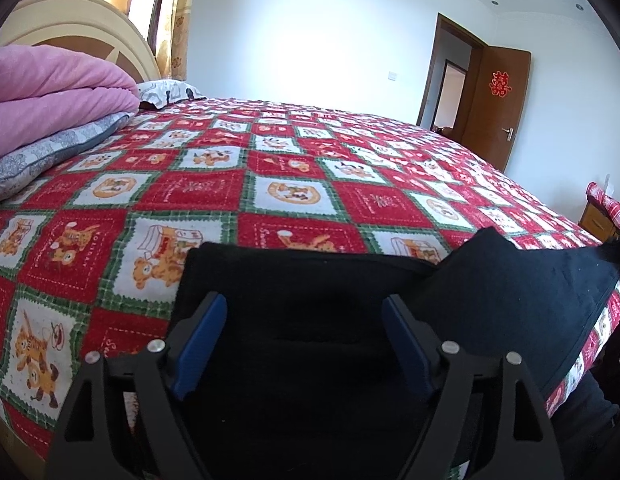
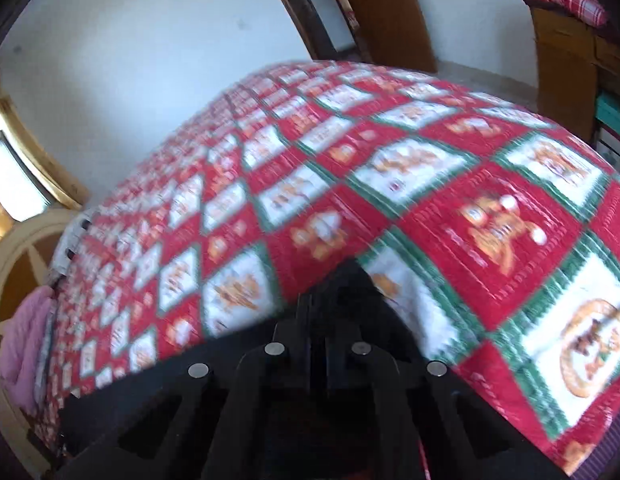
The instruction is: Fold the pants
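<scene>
Black pants (image 1: pixel 310 280) lie on the red patterned bedspread (image 1: pixel 269 168) near the bed's front edge. My left gripper (image 1: pixel 303 320) is open, its blue pads (image 1: pixel 201 344) spread wide just above the pants, holding nothing. To its right a part of the pants (image 1: pixel 530 280) is lifted off the bed toward the right edge of the view. In the blurred right wrist view my right gripper (image 2: pixel 322 304) is shut on a fold of the black pants (image 2: pixel 346 280), held above the bedspread (image 2: pixel 430 184).
A folded pink quilt (image 1: pixel 53 96) on a grey pillow (image 1: pixel 41 156) lies at the headboard end, left. An open brown door (image 1: pixel 494 100) stands across the room. A wooden cabinet (image 2: pixel 566 60) with a red checked cloth stands beside the bed.
</scene>
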{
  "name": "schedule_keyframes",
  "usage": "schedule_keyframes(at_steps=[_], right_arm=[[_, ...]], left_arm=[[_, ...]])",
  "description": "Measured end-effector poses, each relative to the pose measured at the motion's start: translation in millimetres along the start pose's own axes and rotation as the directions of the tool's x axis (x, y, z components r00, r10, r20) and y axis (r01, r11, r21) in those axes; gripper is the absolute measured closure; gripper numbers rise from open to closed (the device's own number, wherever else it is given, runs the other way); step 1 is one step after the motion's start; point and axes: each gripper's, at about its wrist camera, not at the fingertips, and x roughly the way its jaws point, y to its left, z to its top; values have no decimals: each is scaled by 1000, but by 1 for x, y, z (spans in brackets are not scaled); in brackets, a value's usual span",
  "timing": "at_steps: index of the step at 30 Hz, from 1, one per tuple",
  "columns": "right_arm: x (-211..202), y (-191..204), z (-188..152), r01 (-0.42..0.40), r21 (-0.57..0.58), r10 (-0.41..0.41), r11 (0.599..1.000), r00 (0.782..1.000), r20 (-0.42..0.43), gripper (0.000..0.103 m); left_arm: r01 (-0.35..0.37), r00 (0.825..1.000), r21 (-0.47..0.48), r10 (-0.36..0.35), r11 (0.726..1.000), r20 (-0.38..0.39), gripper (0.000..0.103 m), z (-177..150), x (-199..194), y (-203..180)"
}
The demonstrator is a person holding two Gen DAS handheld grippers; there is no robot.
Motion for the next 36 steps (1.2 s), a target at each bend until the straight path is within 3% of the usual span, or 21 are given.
schedule_keyframes(at_steps=[2, 4, 7, 9, 11, 14, 16, 18, 22, 24, 25, 28, 30, 33, 36], right_arm=[[-14, 10, 0, -18, -34, 21, 999, 995, 97, 99], [-24, 17, -2, 18, -67, -7, 998, 986, 168, 99], [-10, 12, -3, 93, -84, -83, 992, 989, 125, 98], [6, 2, -7, 144, -88, -137, 986, 988, 74, 88], [11, -5, -11, 211, -106, -202, 972, 976, 83, 58], [0, -3, -14, 280, -136, -262, 950, 955, 137, 58], [-18, 5, -14, 342, -133, -314, 930, 929, 198, 58], [-34, 21, -15, 353, -138, -314, 925, 918, 243, 57], [-51, 72, -33, 179, -248, -120, 952, 964, 236, 51], [-41, 100, -53, 48, -325, -2, 944, 990, 140, 50], [-29, 116, -68, -36, -367, 58, 930, 997, 50, 50], [-1, 144, -110, -146, -413, 102, 899, 987, -126, 50], [15, 155, -137, -192, -419, 98, 888, 967, -236, 50], [19, 170, -159, -198, -450, 83, 871, 962, -262, 50], [22, 193, -160, -275, -435, 154, 857, 944, -292, 50]], left_arm=[[0, 1000, 3, 0, 1000, 1, 19, 0, 0, 0], [-1, 1000, 4, 1, 1000, 5, 18, 0, 1, -1], [-4, 1000, 4, 4, 1000, 11, 17, -2, 1, -2], [-8, 1000, 8, 8, 1000, 10, 16, -1, 1, -3], [-8, 1000, 10, 8, 1000, 8, 16, -1, 2, -3], [0, 1000, 5, 0, 1000, 10, 16, 0, 1, -2], [0, 1000, 9, 0, 1000, 13, 16, -1, 0, -2], [-8, 1000, 19, 8, 1000, 12, 16, -2, -2, -4], [-15, 1000, 53, 15, 998, 11, 16, -6, -4, -5], [-8, 1000, 49, 7, 999, 17, 16, -7, -6, -3], [-2, 1000, 38, 1, 999, 20, 16, -6, -7, -1], [-2, 1000, 12, 2, 1000, 11, 16, -2, -9, 0], [-2, 1000, 1, 2, 1000, 9, 15, 2, -10, -2], [-3, 1000, 0, 3, 1000, 26, 15, 6, -11, -5], [9, 999, 4, -9, 1000, 34, 15, 8, -8, -9]])
